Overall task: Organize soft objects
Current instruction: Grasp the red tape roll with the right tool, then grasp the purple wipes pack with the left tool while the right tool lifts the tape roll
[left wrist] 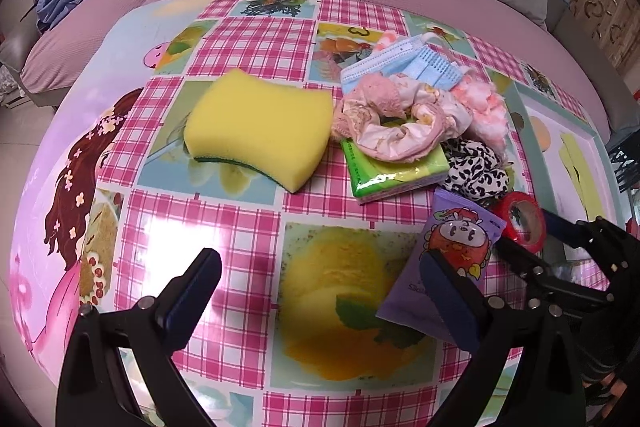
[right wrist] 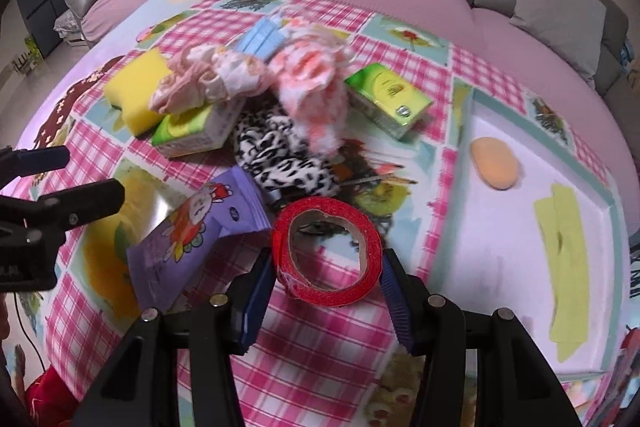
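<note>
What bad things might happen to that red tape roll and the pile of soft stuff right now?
1. The right tool pinches the red tape roll only by its outer sides, so it might slip out or squash.
2. The purple packet lies right beside the roll and may get dragged along.
3. The pink scrunchie sits loosely on the green tissue pack; a bump may topple the pile.
</note>
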`<state>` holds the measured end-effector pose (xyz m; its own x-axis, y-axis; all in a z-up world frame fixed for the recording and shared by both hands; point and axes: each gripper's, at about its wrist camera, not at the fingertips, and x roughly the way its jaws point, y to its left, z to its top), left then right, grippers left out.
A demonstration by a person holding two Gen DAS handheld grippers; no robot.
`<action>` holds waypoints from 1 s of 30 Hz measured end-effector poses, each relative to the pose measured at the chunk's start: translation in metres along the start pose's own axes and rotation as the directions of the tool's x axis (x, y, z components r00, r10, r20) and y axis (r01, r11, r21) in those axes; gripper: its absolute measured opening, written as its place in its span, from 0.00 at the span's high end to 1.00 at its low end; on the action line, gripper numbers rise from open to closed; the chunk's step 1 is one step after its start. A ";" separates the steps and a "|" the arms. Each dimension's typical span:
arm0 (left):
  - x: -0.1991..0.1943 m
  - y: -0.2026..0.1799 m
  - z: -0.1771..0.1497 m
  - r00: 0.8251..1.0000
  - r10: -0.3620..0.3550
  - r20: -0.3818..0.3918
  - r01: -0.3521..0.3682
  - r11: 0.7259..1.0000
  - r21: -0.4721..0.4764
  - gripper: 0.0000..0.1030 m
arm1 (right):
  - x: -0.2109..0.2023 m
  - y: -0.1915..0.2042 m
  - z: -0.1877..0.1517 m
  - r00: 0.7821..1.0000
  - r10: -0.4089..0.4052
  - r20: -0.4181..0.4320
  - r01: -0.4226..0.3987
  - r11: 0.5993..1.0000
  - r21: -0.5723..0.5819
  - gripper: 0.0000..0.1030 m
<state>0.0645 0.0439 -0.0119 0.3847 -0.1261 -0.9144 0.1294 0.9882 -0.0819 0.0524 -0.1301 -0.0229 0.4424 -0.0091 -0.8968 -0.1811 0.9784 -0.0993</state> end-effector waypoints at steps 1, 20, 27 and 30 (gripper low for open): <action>0.000 0.000 0.000 1.000 -0.003 0.001 0.003 1.000 0.001 0.04 | -0.002 -0.001 0.000 1.000 -0.006 0.003 0.006 1.000 0.000 0.46; 0.023 -0.072 -0.010 0.989 -0.118 -0.084 0.134 0.964 0.229 0.04 | -0.032 -0.061 -0.002 0.996 -0.067 0.059 0.055 0.983 0.172 0.46; 0.039 -0.086 -0.015 0.989 -0.081 -0.127 0.112 0.957 0.266 0.15 | -0.035 -0.068 -0.004 0.996 -0.061 0.070 0.046 0.979 0.198 0.46; 0.038 -0.090 -0.016 0.989 -0.078 -0.125 0.111 0.952 0.285 0.21 | -0.035 -0.069 -0.005 0.996 -0.056 0.072 0.040 0.979 0.202 0.46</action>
<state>0.0526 -0.0483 -0.0455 0.2560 -0.1908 -0.9477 0.4265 0.9020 -0.0664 0.0452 -0.1979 0.0136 0.5141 -0.0485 -0.8563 0.0179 0.9988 -0.0459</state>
